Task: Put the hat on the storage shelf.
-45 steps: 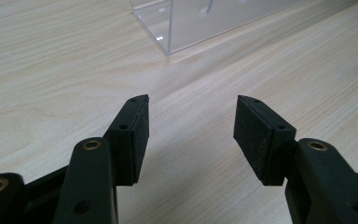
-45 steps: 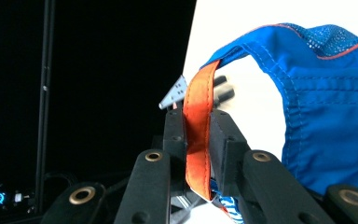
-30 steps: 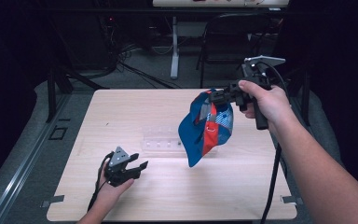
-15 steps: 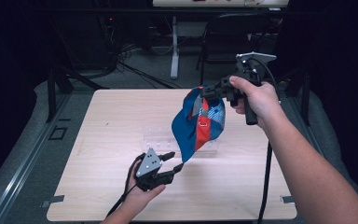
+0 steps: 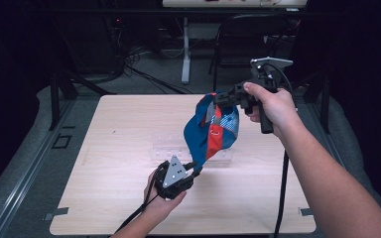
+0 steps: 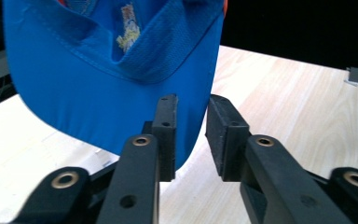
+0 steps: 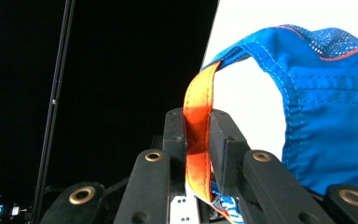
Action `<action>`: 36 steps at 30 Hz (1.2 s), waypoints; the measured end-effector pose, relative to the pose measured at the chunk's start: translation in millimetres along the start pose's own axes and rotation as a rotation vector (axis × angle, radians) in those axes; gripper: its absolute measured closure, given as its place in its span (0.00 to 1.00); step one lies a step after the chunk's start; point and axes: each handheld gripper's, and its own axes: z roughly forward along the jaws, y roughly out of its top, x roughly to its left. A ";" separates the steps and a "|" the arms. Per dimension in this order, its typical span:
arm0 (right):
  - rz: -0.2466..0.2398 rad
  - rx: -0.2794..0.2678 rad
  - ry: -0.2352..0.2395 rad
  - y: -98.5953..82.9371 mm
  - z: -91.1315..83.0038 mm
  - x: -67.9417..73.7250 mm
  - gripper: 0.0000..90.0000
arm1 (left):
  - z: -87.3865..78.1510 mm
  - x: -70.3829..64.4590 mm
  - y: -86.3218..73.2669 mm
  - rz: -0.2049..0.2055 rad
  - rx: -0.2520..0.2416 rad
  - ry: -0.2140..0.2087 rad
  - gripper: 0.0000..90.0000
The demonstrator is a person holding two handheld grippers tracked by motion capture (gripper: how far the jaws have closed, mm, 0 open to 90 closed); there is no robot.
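Blue-and-orange cap [image 5: 212,130] hangs above the wooden table [image 5: 119,129], right gripper [image 7: 196,135] clamped tight on its orange strap [image 7: 198,121]. Left gripper [image 6: 190,135] sits at the brim's lower edge, jaws parted, brim tip between them, contact unclear. Clear plastic tray [image 5: 171,149] lies on the table behind the cap, partly blocked by it. Cap top is cropped in the left gripper view.
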 end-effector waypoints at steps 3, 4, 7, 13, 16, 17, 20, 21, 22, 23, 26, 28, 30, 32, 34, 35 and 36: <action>-0.003 -0.008 0.005 0.0 -0.2 0.0 0.87 | -2.8 6.0 -0.3 -0.007 0.000 0.007 0.90; -0.003 -0.009 0.005 0.0 -0.1 0.2 0.87 | -3.8 7.9 -0.6 -0.004 0.000 0.014 0.92; -0.008 -0.009 0.008 0.3 2.0 0.9 0.87 | -7.6 14.7 -2.1 0.002 0.009 0.031 0.94; -0.005 -0.009 0.001 2.7 6.5 1.6 0.87 | -12.1 21.7 -3.3 0.013 0.016 0.046 0.98; -0.008 -0.009 0.000 4.0 9.0 1.6 0.87 | -12.2 24.4 -3.5 0.014 0.021 0.048 0.98; -0.008 -0.009 -0.001 4.3 9.4 1.5 0.87 | -12.0 25.6 -3.6 0.013 0.022 0.047 0.98; -0.007 -0.013 -0.002 5.6 11.2 0.2 0.87 | -10.7 29.0 -4.1 0.013 0.026 0.043 0.98; -0.005 -0.013 -0.001 6.0 12.0 -0.7 0.87 | -9.8 29.8 -4.5 0.010 0.028 0.043 0.98; -0.009 -0.016 -0.002 6.3 12.9 -1.8 0.87 | -9.2 30.5 -4.8 0.008 0.032 0.043 0.98; -0.009 -0.016 -0.002 6.3 12.9 -1.8 0.87 | -9.2 30.5 -4.8 0.008 0.032 0.043 0.98; -0.007 -0.015 0.000 7.6 15.1 -5.7 0.87 | -6.1 33.2 -6.2 -0.007 0.035 0.035 0.98; 0.001 -0.015 0.001 9.4 16.9 -10.4 0.87 | -4.1 35.0 -7.6 -0.005 0.039 0.037 0.98; 0.004 -0.019 0.005 9.7 18.0 -11.7 0.87 | -4.1 36.0 -8.0 -0.002 0.045 0.038 0.98; 0.003 -0.016 -0.001 10.8 19.4 -13.3 0.87 | -3.4 37.8 -10.1 -0.013 0.046 0.039 0.98; 0.009 -0.018 -0.001 11.3 21.2 -14.2 0.87 | -3.2 39.9 -11.7 -0.016 0.046 0.041 0.98; 0.005 -0.012 -0.001 11.9 23.2 -16.0 0.87 | -3.2 42.1 -13.1 -0.020 0.046 0.043 0.98; 0.008 -0.008 -0.003 12.2 24.0 -16.3 0.87 | -3.2 42.1 -13.1 -0.020 0.046 0.043 0.98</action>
